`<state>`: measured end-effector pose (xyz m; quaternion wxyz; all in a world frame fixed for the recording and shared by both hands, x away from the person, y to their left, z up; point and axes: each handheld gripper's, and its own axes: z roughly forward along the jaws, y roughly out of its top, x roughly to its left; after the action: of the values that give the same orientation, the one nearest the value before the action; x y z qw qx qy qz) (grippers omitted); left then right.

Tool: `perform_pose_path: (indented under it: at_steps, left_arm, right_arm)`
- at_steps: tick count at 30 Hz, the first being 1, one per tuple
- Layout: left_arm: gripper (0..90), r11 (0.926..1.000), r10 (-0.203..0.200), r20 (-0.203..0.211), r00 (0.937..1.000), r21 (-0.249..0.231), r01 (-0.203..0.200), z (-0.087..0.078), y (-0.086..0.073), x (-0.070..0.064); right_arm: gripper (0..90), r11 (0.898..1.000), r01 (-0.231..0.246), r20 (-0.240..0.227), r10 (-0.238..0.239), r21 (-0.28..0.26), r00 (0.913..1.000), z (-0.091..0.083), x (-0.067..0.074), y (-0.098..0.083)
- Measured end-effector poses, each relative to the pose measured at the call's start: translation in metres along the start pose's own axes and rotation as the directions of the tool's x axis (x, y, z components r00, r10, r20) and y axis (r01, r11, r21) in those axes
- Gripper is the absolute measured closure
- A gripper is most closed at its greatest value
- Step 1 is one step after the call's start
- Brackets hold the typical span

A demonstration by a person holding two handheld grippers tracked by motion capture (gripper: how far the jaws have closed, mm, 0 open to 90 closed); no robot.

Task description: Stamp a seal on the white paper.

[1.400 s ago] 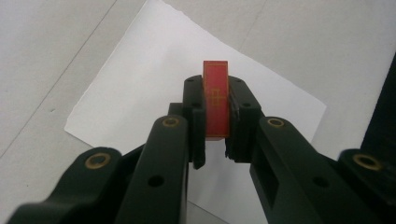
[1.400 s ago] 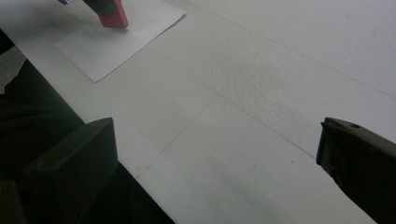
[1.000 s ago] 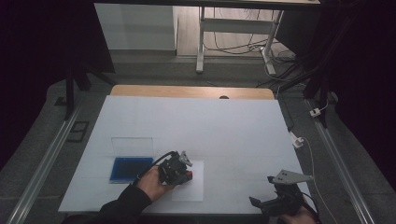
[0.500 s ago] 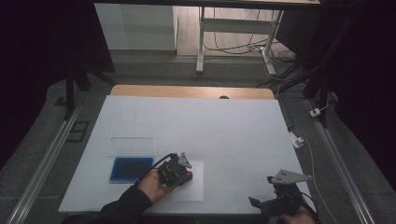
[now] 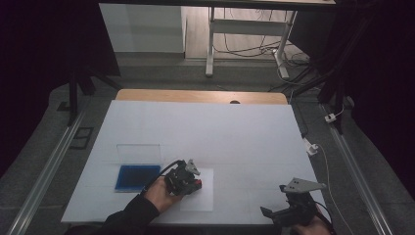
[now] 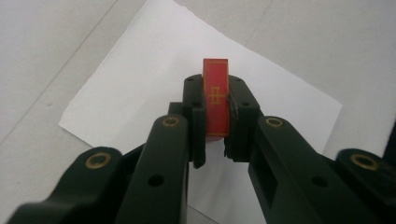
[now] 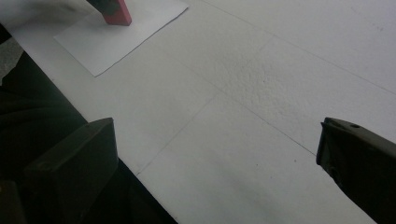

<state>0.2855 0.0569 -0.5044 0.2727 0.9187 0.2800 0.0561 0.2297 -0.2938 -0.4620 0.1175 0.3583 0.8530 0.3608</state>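
Here we hold the left gripper (image 6: 217, 126) with its jaws clamped on a small red block (image 6: 216, 95). The block stands upright between the two pads, its gold-lined face towards the camera and its top end rising just past the jaw tips. Beneath the jaws lies a white sheet of paper (image 6: 140, 88) on the desk (image 5: 235, 132); in the right gripper view the block's lower end meets that sheet. In the high view a blue tray (image 5: 137, 177) sits just beside these jaws. Our right gripper (image 5: 286, 211) is well apart from the block, its jaws spread wide over bare desk with nothing between them.
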Motion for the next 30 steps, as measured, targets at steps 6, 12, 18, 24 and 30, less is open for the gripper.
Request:
perform_pose_path:
  at_steps: [6, 12, 18, 24, 30]
  left_arm:
    - [80.4, 0.9998, -0.019, 0.019, 0.9996, -0.005, 0.019, 0.000, -0.001, 0.003]
    - [80.3, 0.9970, -0.071, 0.084, 0.9940, -0.025, 0.073, 0.001, -0.004, 0.013]
    - [80.2, 0.9972, -0.066, 0.085, 0.9942, -0.029, 0.068, 0.000, -0.004, 0.014]
    - [79.9, 0.9992, -0.036, 0.045, 0.9983, -0.018, 0.037, 0.000, -0.001, 0.007]
    - [79.4, 0.9990, -0.036, 0.068, 0.9971, -0.023, 0.038, 0.000, -0.002, 0.011]
  right_arm:
    - [0.0, 1.000, 0.006, -0.004, -0.006, 0.002, 1.0000, 0.001, 0.000, 0.001]
    - [0.0, 1.000, 0.006, -0.006, -0.006, -0.001, 1.0000, 0.001, 0.000, 0.000]
    - [0.0, 1.000, 0.007, -0.004, -0.007, -0.002, 1.0000, 0.000, 0.000, 0.000]
    - [0.0, 1.000, 0.001, 0.003, -0.001, -0.010, 1.0000, -0.001, 0.000, -0.001]
    - [0.0, 1.000, 0.004, 0.000, -0.004, -0.009, 1.0000, -0.001, 0.000, -0.001]
